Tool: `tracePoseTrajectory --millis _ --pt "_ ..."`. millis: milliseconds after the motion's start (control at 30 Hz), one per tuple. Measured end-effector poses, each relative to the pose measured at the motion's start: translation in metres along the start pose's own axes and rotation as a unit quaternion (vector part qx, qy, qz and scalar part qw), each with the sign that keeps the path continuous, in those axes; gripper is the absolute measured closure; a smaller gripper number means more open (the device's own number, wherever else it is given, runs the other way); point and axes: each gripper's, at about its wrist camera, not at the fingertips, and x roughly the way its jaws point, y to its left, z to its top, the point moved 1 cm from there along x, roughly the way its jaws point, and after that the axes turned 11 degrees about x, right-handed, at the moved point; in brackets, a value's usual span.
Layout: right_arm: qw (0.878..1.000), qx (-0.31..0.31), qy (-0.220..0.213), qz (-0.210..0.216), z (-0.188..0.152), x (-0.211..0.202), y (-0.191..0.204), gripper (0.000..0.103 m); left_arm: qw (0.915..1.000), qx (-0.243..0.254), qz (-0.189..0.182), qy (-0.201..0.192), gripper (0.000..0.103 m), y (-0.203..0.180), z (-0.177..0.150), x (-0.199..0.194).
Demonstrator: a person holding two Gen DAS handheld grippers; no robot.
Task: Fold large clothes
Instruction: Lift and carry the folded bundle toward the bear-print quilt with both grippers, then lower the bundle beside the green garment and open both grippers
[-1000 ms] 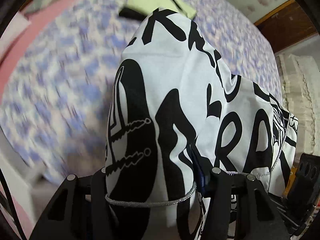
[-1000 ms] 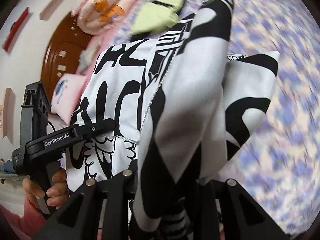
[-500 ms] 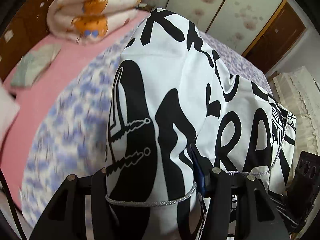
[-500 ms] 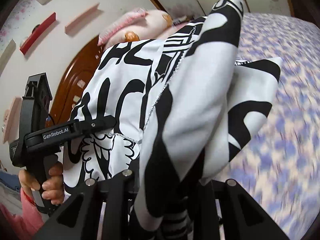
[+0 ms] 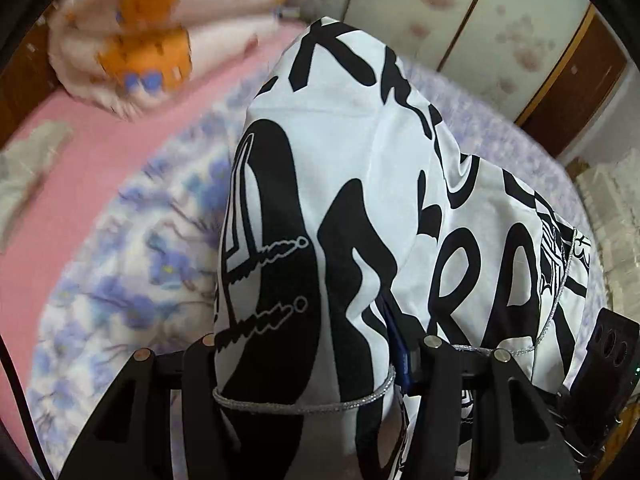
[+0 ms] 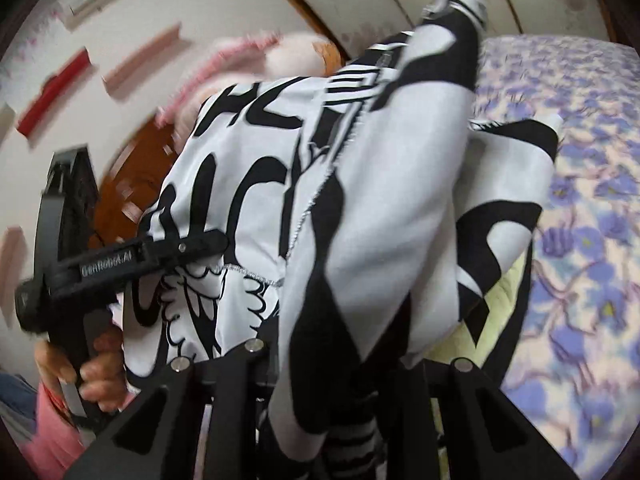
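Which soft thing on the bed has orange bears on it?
The rolled pink blanket at the bed's far end. The bedspread has purple flowers; the held garment is black-and-white.

Bed, purple-flowered cover; pink sheet; rolled blanket; floral-panel wardrobe.

Both wrist views look steeply down, close onto the shared garment and bedspread.
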Motion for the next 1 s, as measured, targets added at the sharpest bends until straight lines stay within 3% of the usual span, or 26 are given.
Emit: tracePoseTrajectory --millis 67,100,167,267,333,400,567,733,800,900,1000 --pt "1.0 0.011 0.024 -0.008 -0.009 0.025 -0.027 0.081 0.9995 0.011 -0.004 0.029 0.044 0.01 -0.008 0.043" --pt "0.999 0.031 0.038 -0.009 -0.011 0.04 -0.044 0.08 0.9991 0.033 0.003 0.028 0.033 0.015 -0.012 0.063" --pt "0.997 0.062 0.037 0.02 -0.019 0.052 -0.076 0.079 0.9985 0.054 -0.005 0.0 0.025 0.02 -0.017 0.079" --pt "0.997 0.062 0.022 0.05 -0.027 0.056 -0.088 0.078 0.9976 0.058 -0.035 -0.018 0.018 0.031 -0.023 0.088" --pt "0.997 0.051 0.019 0.057 -0.037 0.05 -0.09 0.075 0.9941 0.04 -0.1 -0.016 0.016 0.052 -0.027 0.101" --pt "0.996 0.044 0.023 0.068 -0.04 0.047 -0.098 0.075 0.9904 0.038 -0.133 -0.008 0.014 0.067 -0.025 0.113" --pt "0.995 0.039 0.025 0.085 -0.028 0.055 -0.107 0.073 0.9886 0.037 -0.146 -0.007 0.009 0.074 -0.027 0.124" --pt "0.995 0.071 0.017 0.07 -0.034 0.044 -0.109 0.063 0.9947 -0.003 -0.103 -0.008 0.007 0.068 -0.034 0.103" --pt "0.996 0.078 0.014 0.042 -0.034 0.038 -0.097 0.056 0.9966 -0.026 -0.077 -0.016 0.008 0.063 -0.04 0.082" --pt "0.998 0.061 0.013 -0.008 -0.053 0.01 -0.089 0.036 0.9971 -0.048 -0.033 -0.048 0.008 0.058 -0.054 0.045" --pt "0.997 0.063 0.003 -0.05 -0.084 -0.023 -0.087 0.015 0.9975 -0.051 0.006 -0.049 0.008 0.05 -0.084 0.013"
